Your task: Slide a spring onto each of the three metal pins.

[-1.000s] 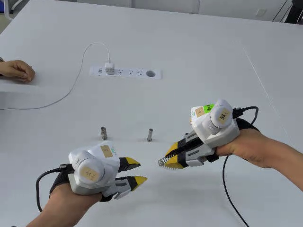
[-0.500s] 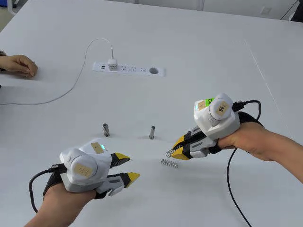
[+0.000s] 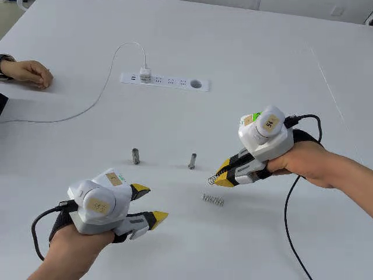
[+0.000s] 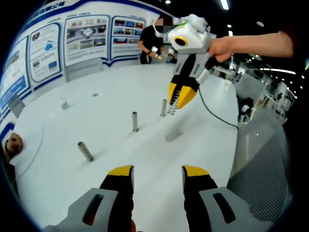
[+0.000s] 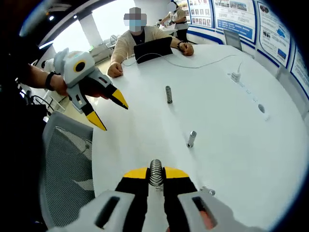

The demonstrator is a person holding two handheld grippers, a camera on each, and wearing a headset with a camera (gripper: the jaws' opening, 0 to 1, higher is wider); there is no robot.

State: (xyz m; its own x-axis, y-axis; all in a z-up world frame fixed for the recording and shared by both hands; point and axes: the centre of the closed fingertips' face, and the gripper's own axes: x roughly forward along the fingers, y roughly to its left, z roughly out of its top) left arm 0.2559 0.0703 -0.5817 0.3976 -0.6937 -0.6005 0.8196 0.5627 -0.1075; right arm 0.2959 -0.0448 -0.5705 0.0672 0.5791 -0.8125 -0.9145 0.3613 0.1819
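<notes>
Bare pin [image 3: 192,161] stands clear, open table [image 3: 245,64] all round; only a loose spring [image 3: 213,200] lies near.

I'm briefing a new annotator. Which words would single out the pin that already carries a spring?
Find the white power strip at the far side of the table. Nearer the person, the head view shows two short metal pins; the sprung pin is the left one. Its shaft is ribbed with coils, while the bare pin beside it is smooth.

Your white tabletop [image 3: 245,58] carries a power strip [image 3: 165,81], a sprung pin [image 3: 135,156], a bare pin [image 3: 192,161] and a loose spring [image 3: 213,200].
</notes>
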